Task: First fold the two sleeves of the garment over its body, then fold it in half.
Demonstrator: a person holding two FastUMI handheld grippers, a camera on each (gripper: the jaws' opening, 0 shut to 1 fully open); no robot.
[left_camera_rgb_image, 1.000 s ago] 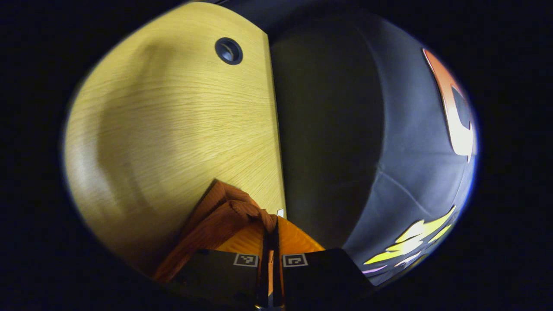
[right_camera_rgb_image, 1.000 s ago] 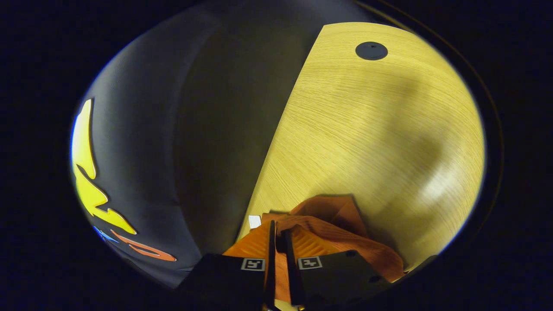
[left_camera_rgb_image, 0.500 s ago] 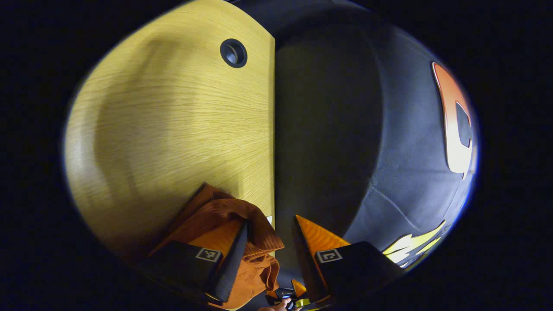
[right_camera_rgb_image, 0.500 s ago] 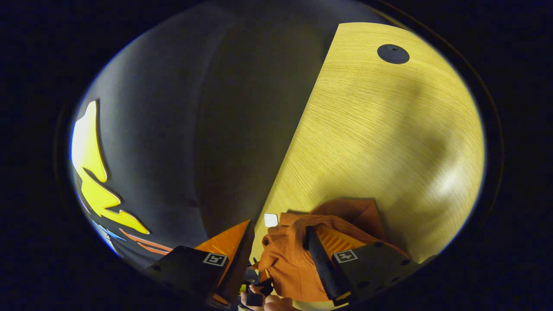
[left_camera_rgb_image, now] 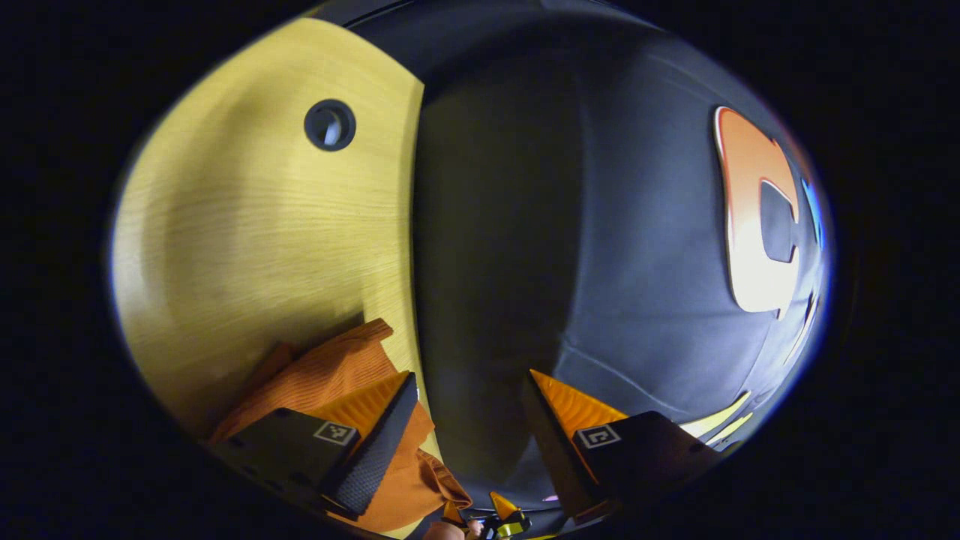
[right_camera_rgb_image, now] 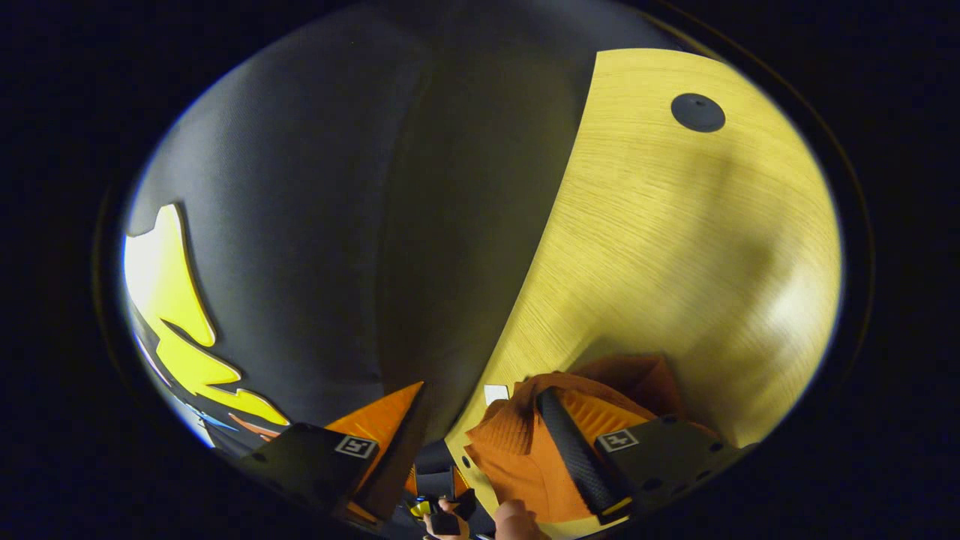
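Note:
The orange ribbed garment (left_camera_rgb_image: 330, 367) lies bunched at the edge of the wooden table (left_camera_rgb_image: 247, 225). In the left gripper view my left gripper (left_camera_rgb_image: 465, 420) is open, one finger over the cloth and the other out past the table edge. Nothing is held between them. In the right gripper view the garment (right_camera_rgb_image: 517, 450) lies folded at the table (right_camera_rgb_image: 675, 247) edge with a small white tag (right_camera_rgb_image: 496, 393) showing. My right gripper (right_camera_rgb_image: 480, 427) is open too, one finger above the cloth and the other off the table.
A round cable hole (left_camera_rgb_image: 329, 124) (right_camera_rgb_image: 697, 112) sits far back in the tabletop. Beyond the table edge hangs the booth's dark cloth wall (left_camera_rgb_image: 637, 247). A hand (right_camera_rgb_image: 511, 523) holding the other gripper shows at the bottom.
A second ago both grippers were shut on the garment's edge. Both have opened and let it go, and it now rests on the table while the grippers draw back from it.

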